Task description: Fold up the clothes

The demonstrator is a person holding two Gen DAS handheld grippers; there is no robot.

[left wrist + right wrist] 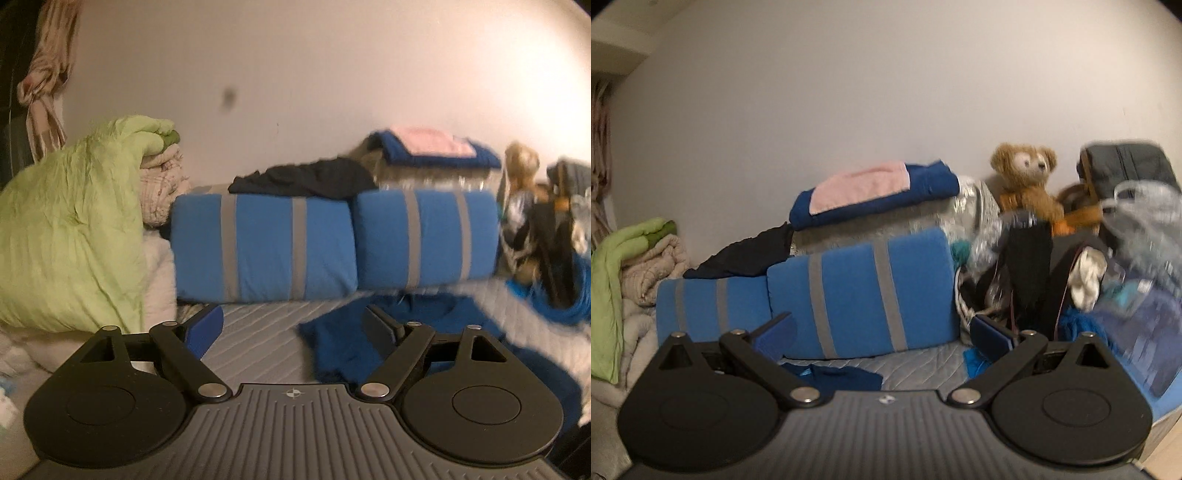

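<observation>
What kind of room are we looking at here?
Most likely a bedroom: a quilted mattress with blue striped pillows against the wall, a green duvet heaped beside them, and a teddy bear.

Blues, greys and one pale green

Blue cushions (pixel 332 243) carry grey stripes; a dark blue garment (pixel 369 347) lies on the grey quilted mattress (pixel 258 332); the duvet (pixel 66 236) is light green, the teddy bear (pixel 1030 177) brown.

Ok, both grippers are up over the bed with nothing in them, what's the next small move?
Probably lower the left gripper onto the near edge of the dark blue garment and pinch it. It lies crumpled on the grey mattress, unfolded, partly between the open jaws. The right gripper is open and empty too, aimed more at the blue striped cushions.
</observation>
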